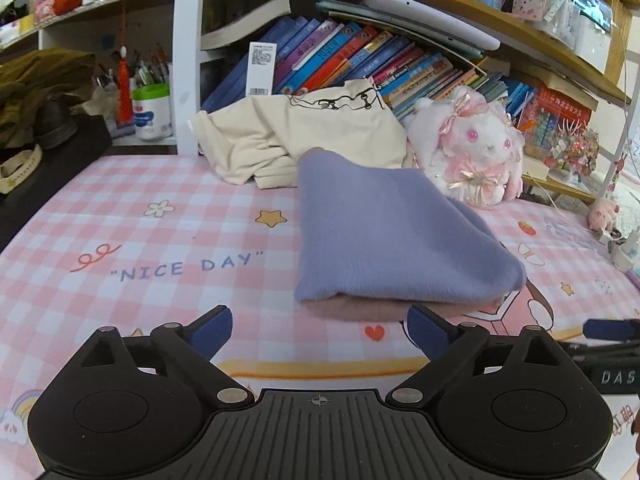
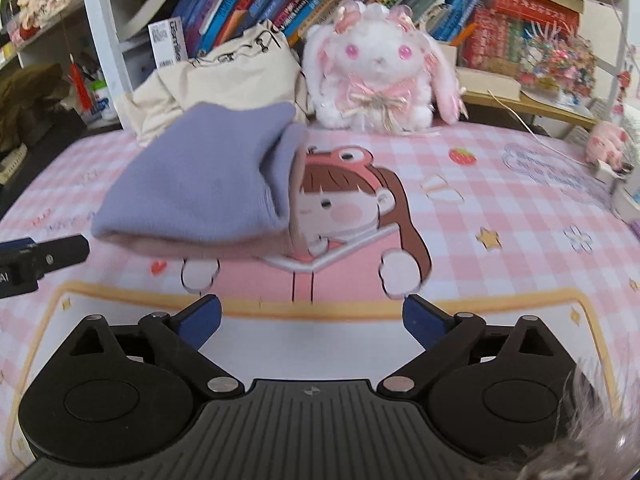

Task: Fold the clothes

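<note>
A folded lavender garment (image 1: 392,240) with a pink inner layer lies on the pink checked mat (image 1: 160,240), just ahead of my left gripper (image 1: 320,330). That gripper stands open with nothing between its blue pads. From the right wrist view the same lavender garment (image 2: 200,184) sits ahead and to the left of my right gripper (image 2: 312,320), which is open and holds nothing. A crumpled cream garment (image 1: 288,136) lies behind it against the books; the right wrist view shows the cream garment (image 2: 216,76) too. The tip of the other gripper (image 2: 44,256) shows at the left edge.
A white and pink plush rabbit (image 2: 380,64) sits at the mat's (image 2: 500,200) back edge. Shelves of books (image 1: 360,52) rise behind. A pen cup (image 1: 152,108) and olive cloth (image 1: 40,88) stand at the left. A small pink toy (image 1: 604,216) and cables lie at the right.
</note>
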The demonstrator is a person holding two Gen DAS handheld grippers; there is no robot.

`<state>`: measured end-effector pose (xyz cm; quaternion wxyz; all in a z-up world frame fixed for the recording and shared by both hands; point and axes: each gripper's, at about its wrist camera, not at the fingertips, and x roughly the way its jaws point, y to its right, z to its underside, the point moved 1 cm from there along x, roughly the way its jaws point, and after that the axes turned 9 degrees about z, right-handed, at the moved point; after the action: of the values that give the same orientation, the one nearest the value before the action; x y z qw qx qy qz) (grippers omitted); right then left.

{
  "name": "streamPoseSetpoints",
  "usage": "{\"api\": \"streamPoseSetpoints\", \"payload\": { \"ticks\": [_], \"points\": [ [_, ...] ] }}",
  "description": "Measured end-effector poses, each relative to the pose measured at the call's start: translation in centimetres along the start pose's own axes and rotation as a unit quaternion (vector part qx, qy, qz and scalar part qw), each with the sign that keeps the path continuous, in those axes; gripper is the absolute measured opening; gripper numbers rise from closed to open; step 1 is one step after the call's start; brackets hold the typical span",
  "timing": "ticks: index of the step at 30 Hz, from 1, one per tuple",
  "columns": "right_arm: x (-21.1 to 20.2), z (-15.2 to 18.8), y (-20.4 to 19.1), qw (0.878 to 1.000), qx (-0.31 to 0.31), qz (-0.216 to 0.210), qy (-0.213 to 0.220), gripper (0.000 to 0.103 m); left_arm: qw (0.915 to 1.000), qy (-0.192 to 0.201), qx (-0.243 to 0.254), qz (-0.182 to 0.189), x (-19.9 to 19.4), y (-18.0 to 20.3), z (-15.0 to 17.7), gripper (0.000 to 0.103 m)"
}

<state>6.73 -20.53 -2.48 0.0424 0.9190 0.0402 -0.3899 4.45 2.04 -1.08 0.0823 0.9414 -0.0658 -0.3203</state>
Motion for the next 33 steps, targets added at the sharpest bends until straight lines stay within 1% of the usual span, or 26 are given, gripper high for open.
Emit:
{"api": "streamPoseSetpoints", "payload": {
  "ticks": [4,8,14,18,33],
  "points": [
    [-1.1,1.2,-0.2,1.0,0.005,0.012,0.003,0.102,0.9998,0.0,0.011,-0.018,-0.6,1.0,1.0,0.099],
    [-1.8,1.8,-0.3,1.0,-0.001,0.008,0.004,0.103,0.9993,-0.009,0.028,-0.021,-0.7,1.7,1.6,0.101],
    [-1.8,1.9,0.0,1.0,0.0,0.018,0.001,0.103,0.9992,-0.018,0.02,-0.031,-0.6,1.7,1.8,0.103],
    [-1.6,2.0,0.3,1.0,0.003,0.029,-0.004,0.103,0.9989,-0.028,0.017,-0.033,-0.4,1.6,1.9,0.103],
    [-1.4,2.0,0.4,1.0,-0.002,0.024,-0.01,0.103,0.9987,-0.033,0.021,-0.032,-0.5,2.0,1.9,0.103]
  ]
}}
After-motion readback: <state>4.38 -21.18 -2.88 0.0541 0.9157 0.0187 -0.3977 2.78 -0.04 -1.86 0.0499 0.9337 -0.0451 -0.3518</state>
